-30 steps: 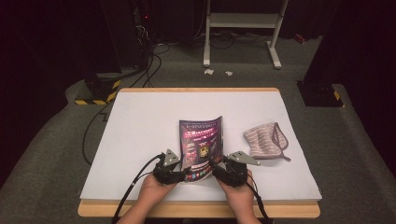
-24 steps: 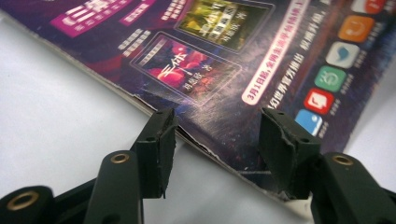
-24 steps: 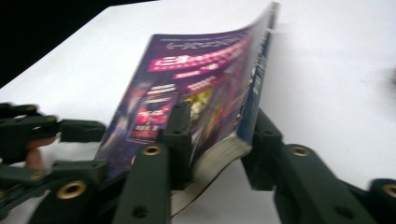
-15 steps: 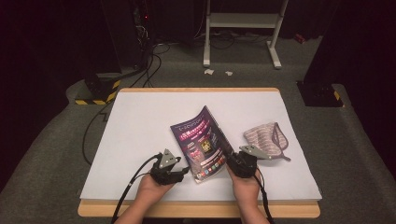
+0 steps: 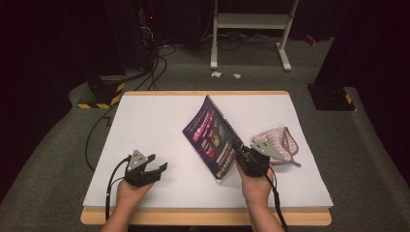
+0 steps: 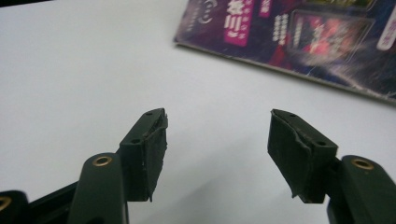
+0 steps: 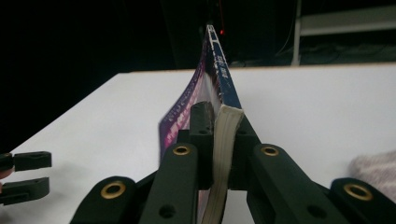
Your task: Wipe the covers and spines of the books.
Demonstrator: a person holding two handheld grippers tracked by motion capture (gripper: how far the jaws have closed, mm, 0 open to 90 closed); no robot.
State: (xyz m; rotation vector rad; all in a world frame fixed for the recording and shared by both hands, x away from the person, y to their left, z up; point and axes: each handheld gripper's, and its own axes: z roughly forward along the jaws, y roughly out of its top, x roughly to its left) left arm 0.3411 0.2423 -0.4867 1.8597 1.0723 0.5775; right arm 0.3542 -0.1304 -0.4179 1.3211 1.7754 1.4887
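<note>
While we look down from the high view, the thin purple-covered paperback magazine (image 5: 215, 140) stands tilted up off the white tabletop (image 5: 159, 121), one edge near the board and the other lifted; our right gripper (image 5: 244, 155) is clamped on its near right edge, just beside the striped pink cloth pouch (image 5: 280, 145). Our left gripper (image 5: 153, 170) sits well apart to the left, forearm low over the near edge, its jaws having just been opening with nothing between them. From the left gripper view, both black pads (image 6: 152, 149) stand released over bare table, the magazine's cover (image 6: 299, 42) lying beyond. From the right gripper view, the jaws pinch the pale page block (image 7: 223, 154), which bows a little, so we judge it light, floppy and glossy, probably slippery; gripping near the spine should hold best.
</note>
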